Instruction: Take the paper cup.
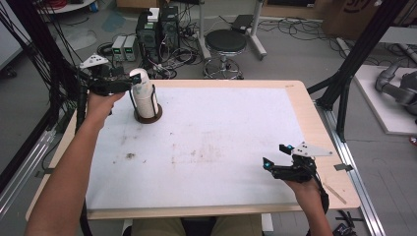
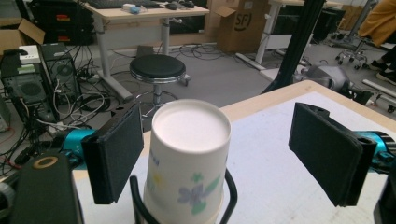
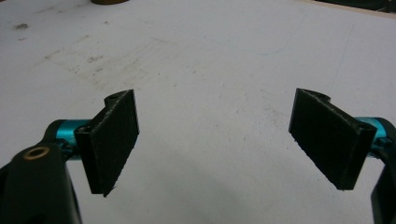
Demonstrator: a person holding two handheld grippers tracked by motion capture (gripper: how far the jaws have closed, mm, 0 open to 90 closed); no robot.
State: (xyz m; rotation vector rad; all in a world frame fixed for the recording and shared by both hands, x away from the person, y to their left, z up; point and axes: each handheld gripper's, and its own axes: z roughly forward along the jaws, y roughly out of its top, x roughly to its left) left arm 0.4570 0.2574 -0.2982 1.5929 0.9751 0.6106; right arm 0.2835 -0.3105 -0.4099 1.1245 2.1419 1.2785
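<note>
The white paper cup with a floral print, upturned so that its base faces up, is seated in a black wire holder on a round dark base near the far left corner of the white-covered tabletop. The left gripper is brought level with the cup's upper part, jaws spread. The cup stands between the black pads, close by the pad seen at left in the left gripper view and well apart from the other; no pad is seen pressing on it. Nothing is held.

Step in hand is judged to be the grasp of the cup. For a clean grasp, the gripper should be shifted so the cup sits midway between the pads before closing. Closure should be gentle, since thin paper is expected to buckle. The pads are best placed above the wire loops, and the cup lifted straight up so the holder is not dragged along.

The right gripper is parked near the near right corner of the tabletop, jaws wide apart over bare surface, empty.

Hard to make out: the cup's lower rim and its seating in the holder are cut off at the bottom of the left gripper view. In the high view the left gripper overlaps the cup's top, so contact cannot be judged there. Whether more cups are nested inside cannot be told.
</note>
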